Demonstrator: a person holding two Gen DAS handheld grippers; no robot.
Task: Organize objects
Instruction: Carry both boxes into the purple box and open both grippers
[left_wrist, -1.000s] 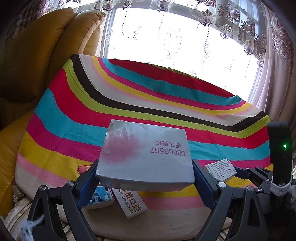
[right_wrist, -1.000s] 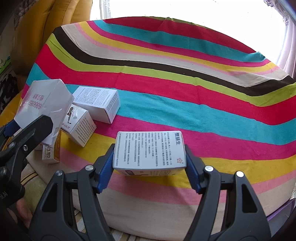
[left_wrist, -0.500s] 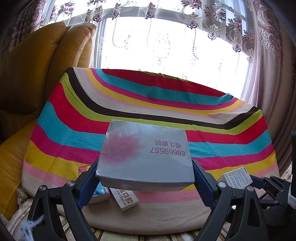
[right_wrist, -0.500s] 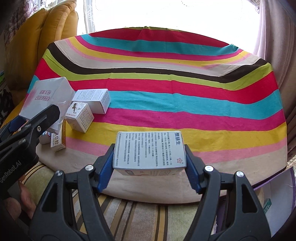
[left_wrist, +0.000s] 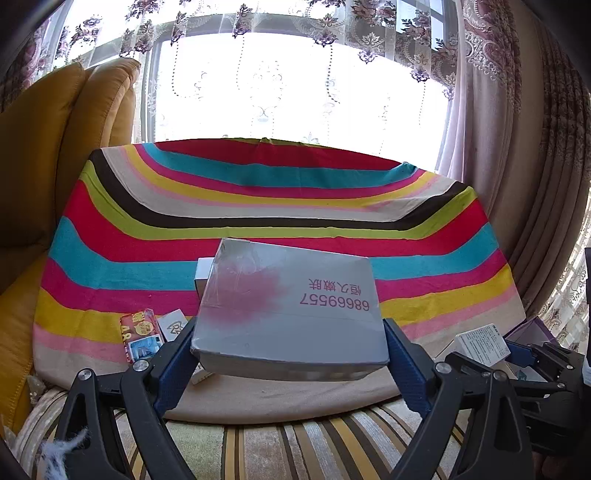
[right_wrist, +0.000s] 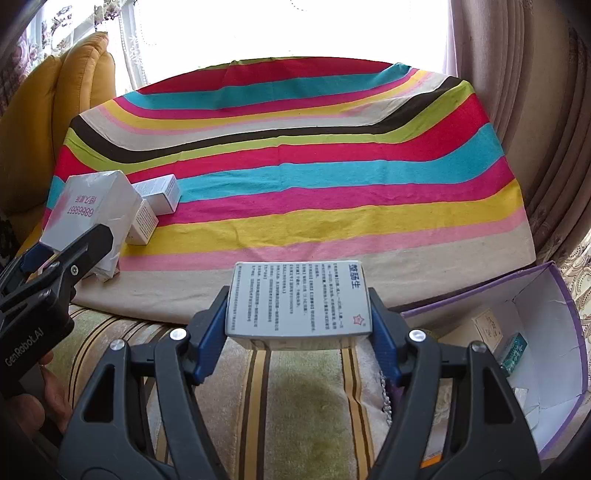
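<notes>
A striped cloth (right_wrist: 295, 192) covers the desk, with small white boxes (right_wrist: 157, 192) lying near its left edge.

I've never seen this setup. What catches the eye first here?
The bright striped cloth fills the middle of both views. Each clamp-like tool grips a box: the left gripper a big grey box, the right gripper a small white box. An open purple box waits at right.
</notes>
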